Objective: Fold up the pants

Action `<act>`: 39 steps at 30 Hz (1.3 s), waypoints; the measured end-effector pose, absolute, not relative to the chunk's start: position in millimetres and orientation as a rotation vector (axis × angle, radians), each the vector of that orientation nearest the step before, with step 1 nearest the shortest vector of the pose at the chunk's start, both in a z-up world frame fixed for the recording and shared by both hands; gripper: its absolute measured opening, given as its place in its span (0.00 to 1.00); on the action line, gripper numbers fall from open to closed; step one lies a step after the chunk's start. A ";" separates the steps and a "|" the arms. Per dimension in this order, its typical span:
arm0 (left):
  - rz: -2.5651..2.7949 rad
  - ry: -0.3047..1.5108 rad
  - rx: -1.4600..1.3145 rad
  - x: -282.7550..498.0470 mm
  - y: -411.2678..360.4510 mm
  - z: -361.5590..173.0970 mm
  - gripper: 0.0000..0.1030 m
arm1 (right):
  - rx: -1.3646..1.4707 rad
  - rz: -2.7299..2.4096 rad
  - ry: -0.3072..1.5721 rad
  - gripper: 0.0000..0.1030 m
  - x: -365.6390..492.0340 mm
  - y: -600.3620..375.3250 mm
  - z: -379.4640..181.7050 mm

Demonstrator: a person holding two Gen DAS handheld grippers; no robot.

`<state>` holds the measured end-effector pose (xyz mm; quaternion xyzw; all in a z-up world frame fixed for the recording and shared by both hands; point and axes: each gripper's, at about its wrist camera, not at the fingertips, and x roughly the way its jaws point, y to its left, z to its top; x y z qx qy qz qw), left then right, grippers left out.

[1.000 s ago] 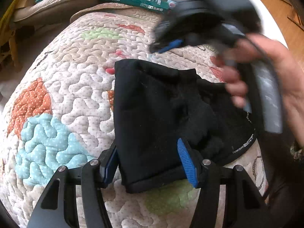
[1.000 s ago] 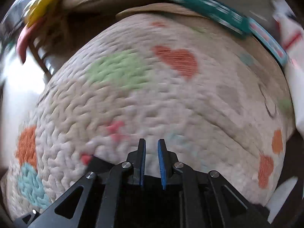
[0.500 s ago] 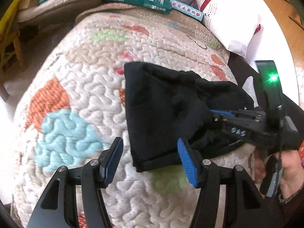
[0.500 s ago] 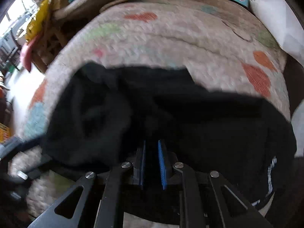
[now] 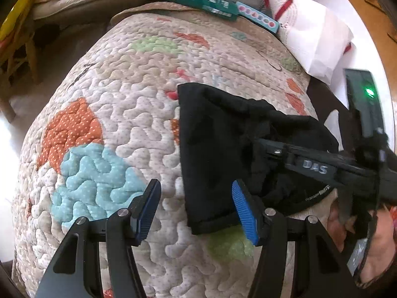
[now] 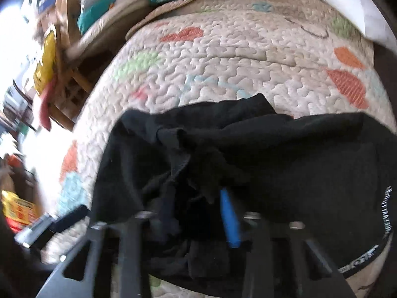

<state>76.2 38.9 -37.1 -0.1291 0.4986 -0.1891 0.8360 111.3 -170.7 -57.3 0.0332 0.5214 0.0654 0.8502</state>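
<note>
Most of the folding looks done: the black pants (image 5: 218, 154) lie as a compact bundle on the quilt (image 5: 119, 104). The right tool (image 6: 196, 213), jaws just opening, has bunched cloth between them; the left tool (image 5: 196, 208) hangs apart, empty, at the bundle's near edge. Tidying remains.

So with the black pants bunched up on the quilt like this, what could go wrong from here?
1. The black fabric pants are crumpled around the right gripper, whose fingers have just been opening; cloth could snag and drag as it withdraws, undoing the fold.
2. The left gripper stands open with only the pants' near hem edge by one blue pad; closing here may pinch a single layer or the patchwork quilt.
3. The pants lie near the quilt's right edge and might slide off.
</note>
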 end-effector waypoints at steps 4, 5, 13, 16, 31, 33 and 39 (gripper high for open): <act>-0.380 1.065 -0.291 78.0 44.9 -40.0 0.57 | 0.151 0.077 1.080 0.09 103.0 -194.3 -51.9; -0.379 1.064 -0.291 78.1 45.0 -40.0 0.57 | 0.166 0.069 1.082 0.09 101.5 -200.5 -53.0; -0.374 1.063 -0.278 79.0 42.7 -42.0 0.57 | 0.306 -0.065 1.071 0.01 85.0 -264.5 -59.3; -0.370 1.064 -0.281 80.7 43.1 -42.7 0.57 | 0.352 0.008 0.980 0.10 84.4 -260.0 -40.4; -0.348 1.059 -0.301 83.3 53.6 -40.4 0.57 | 0.214 0.095 1.075 0.07 101.8 -185.1 -53.4; -0.349 1.061 -0.304 83.4 53.2 -40.8 0.58 | 0.236 0.067 1.074 0.07 96.5 -198.9 -51.3; -0.360 1.053 -0.274 81.2 44.6 -42.3 0.58 | 0.278 0.016 1.073 0.08 89.7 -220.9 -53.3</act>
